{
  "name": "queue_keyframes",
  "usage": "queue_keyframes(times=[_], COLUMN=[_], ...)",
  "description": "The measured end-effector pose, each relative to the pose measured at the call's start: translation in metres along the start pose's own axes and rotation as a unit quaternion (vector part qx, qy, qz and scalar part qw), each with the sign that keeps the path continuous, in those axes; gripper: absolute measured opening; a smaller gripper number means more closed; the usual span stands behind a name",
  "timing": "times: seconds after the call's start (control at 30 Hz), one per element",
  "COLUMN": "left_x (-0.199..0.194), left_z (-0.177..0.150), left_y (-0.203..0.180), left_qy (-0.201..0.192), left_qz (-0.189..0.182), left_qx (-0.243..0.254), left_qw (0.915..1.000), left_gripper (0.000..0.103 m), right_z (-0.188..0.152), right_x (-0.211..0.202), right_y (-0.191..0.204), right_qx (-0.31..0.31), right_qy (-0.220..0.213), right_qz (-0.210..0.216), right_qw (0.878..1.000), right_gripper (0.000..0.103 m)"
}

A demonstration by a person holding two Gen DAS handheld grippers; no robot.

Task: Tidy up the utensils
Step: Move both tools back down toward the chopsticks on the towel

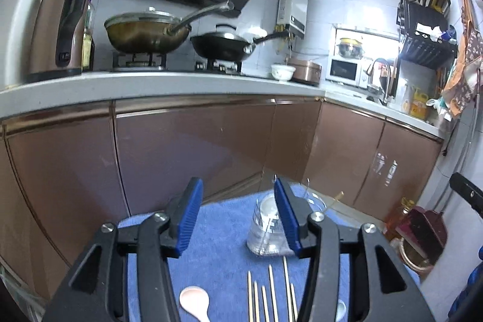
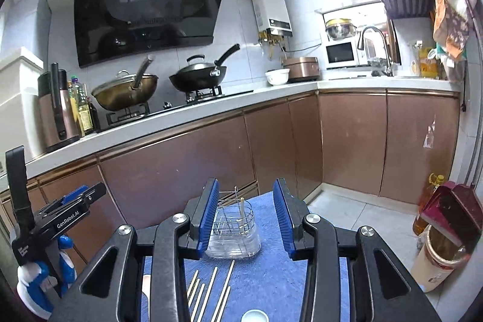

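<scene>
The left gripper (image 1: pixel 238 216) has its blue pads apart with nothing between them; the right gripper (image 2: pixel 245 219) stands the same, jaws apart and empty. No earlier moment is on hand, so only that stance can be told.

Past both sets of fingers lies a blue mat (image 1: pixel 217 234) on a small surface. The holder (image 2: pixel 234 227), a clear tub with a wire rack in it, stands upright near the mat's far edge: seen between the right fingers, and partly behind the left gripper's right-hand finger in the left view. One stick stands in it already. Below the fingers, nearer the cameras, the chopsticks (image 1: pixel 270 294) lie side by side, roughly pointing at the holder, with bare mat between their tips and its base. A spoon (image 1: pixel 194 302) lies under the left gripper's left-hand finger, well apart from the chopsticks. A small white dish (image 2: pixel 254 316) shows at the bottom edge of the right view.

Beyond the mat's far edge is a drop to the floor, then brown cabinet doors (image 2: pixel 181 162) under a pale counter (image 1: pixel 151 83) (open air in between).

Readable writing: "GenRobot.AI" on the left gripper's body, seen left of the right fingers. Bottle labels are too small to read.
</scene>
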State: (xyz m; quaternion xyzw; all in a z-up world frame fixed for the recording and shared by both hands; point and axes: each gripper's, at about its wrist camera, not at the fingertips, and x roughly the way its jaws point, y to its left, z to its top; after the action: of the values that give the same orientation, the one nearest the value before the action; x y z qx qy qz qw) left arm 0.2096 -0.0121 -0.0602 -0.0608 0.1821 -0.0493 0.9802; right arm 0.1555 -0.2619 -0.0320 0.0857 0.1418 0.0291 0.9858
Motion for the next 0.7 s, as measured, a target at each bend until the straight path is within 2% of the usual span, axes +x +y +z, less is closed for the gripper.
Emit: queue_keyframes(times=[0.1, 0.23, 0.33, 0.47, 0.7], left_x=[0.001, 0.020, 0.045, 0.084, 0.151], left_z=[-0.004, -0.020, -0.041, -0.069, -0.108], left_y=[0.003, 0.002, 0.002, 0.005, 0.011], left_qy=[0.042, 0.127, 0.193, 0.264, 0.364], left_qz=[-0.011, -0.050, -0.075, -0.083, -0.094], left_qx=[0.002, 0.000, -0.007, -0.020, -0.047], left_qw=[0.9991, 0.9907, 0.9782, 0.9608, 0.9256], left_gripper=[0.047, 0.047, 0.047, 0.046, 0.038], right_z=[0.000, -0.008, -0.022, -0.048, -0.102], right_x=[-0.011, -0.007, 0.008, 0.039, 0.116], right_y=[0.002, 0.004, 0.006, 0.006, 0.004], right_qx=[0.003, 0.008, 0.006, 0.015, 0.042], right_qy=[0.000, 0.026, 0.065, 0.135, 0.261], right_qz=[0.005, 0.013, 0.020, 0.038, 0.064], right_qw=[1.000, 1.000, 0.998, 0.990, 0.962], right_gripper=[0.038, 0.038, 0.038, 0.036, 0.026])
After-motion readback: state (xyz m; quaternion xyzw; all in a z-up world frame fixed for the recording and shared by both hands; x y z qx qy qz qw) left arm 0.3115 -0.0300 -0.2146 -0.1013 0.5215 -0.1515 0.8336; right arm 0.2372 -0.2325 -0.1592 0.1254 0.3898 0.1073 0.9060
